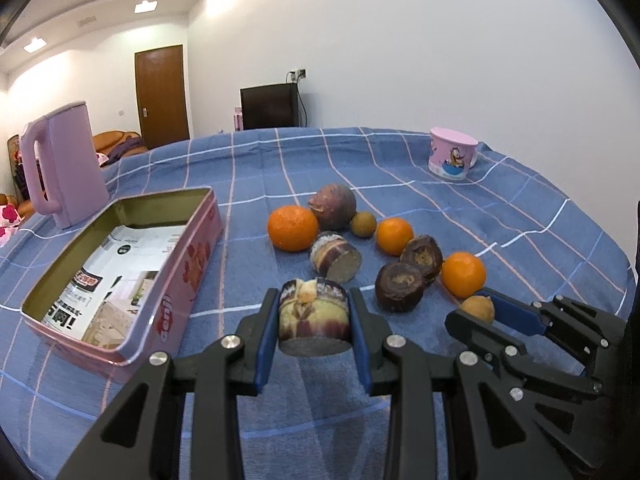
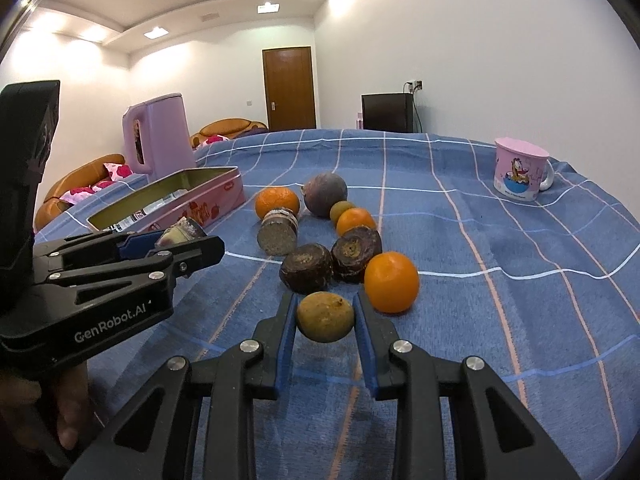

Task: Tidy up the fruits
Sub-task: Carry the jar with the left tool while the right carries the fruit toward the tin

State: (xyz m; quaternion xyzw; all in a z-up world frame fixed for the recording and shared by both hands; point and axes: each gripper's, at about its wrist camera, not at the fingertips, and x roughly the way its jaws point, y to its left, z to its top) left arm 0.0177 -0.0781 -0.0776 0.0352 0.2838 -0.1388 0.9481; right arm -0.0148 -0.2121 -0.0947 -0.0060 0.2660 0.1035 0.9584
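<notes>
Bright, even light from recessed ceiling lamps (image 2: 155, 33); soft shadows under the fruit. Both views are sharp, with strong fisheye bending and dark vignetted corners.

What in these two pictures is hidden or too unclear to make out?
- Pink rectangular metal tin: in the right wrist view its near wall hides most of the inside.
- Printed paper lining the tin: its text is too small in both views.
- Right gripper, shut on a small tan-brown round fruit: the underside faces away.
- Left gripper, shut on a cut purple sugarcane piece: the pads cover its sides.
</notes>
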